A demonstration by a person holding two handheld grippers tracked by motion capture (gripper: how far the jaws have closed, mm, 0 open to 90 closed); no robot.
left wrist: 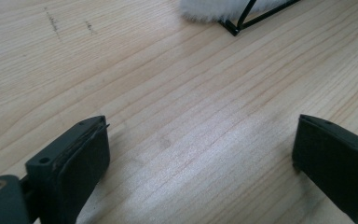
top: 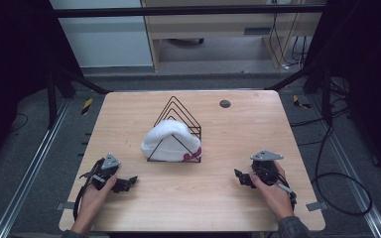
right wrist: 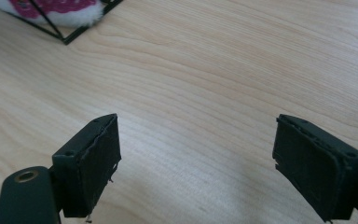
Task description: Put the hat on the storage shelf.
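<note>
Both tools rest low on the table, jaws spread wide and empty: the left tool at lower left of the high view, the right tool at lower right. Between them, at centre frame, a white fluffy hat sits inside a black wire rack. It looks soft, light and squashy; pinching its lower brim edge seems safest, clear of the wires.

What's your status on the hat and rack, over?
Left gripper and right gripper open, resting on table. White fuzzy hat sits in black wire rack, untouched. Path clear.
</note>
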